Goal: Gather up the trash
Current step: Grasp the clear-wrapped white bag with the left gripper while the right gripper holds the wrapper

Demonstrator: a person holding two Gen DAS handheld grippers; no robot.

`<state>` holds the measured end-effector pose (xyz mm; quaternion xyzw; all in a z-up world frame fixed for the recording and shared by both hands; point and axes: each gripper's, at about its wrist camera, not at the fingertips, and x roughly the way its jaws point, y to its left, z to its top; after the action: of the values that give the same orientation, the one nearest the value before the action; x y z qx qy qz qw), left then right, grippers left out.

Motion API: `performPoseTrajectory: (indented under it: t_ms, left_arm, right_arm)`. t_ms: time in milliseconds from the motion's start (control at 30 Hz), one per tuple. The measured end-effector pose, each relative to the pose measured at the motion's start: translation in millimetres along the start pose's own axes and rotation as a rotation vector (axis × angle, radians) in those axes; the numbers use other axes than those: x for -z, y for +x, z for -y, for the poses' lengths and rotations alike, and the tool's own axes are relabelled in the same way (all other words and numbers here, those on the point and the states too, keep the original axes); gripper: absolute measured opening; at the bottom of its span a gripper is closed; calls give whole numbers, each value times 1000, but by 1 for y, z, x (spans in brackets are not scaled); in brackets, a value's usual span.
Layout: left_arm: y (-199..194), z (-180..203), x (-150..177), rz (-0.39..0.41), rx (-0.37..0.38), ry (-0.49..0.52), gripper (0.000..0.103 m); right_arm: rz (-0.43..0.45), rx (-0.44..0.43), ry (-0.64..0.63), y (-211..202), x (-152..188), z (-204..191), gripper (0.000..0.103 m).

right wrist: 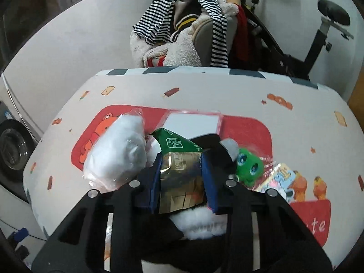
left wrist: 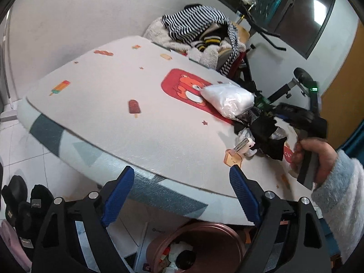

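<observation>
While pinched between the right gripper jaws: crinkled green-and-gold foil wrapper, long side pointing away. Left gripper jaws spread, empty.

A round worktop is wearing a pale cloth printed with ice lollies, stars and a red bear panel. Lying on that panel is a clear bag of white stuffing, touching a heap beside it: a green and gold foil wrapper, a black and white plush, a green plush toy and a colourful printed packet. A white card is sitting just behind the heap.
</observation>
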<state>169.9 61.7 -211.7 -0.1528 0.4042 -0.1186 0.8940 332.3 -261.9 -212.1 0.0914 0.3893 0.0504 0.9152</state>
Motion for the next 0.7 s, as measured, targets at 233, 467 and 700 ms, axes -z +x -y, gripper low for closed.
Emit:
performPoseTrajectory:
  t_ms: [233,467,700]
  left_arm:
    - [43,46,-58,-15,146,-37,92]
    - [142,84,-123,-84,164,-188,97]
    - [208,85,-141,-144,41,-270,97]
  right_arm:
    - [148,27,69,-68,22,31,33]
    - [155,51,117,-104,58,61,32]
    - [163,98,93,-126,85,74,32]
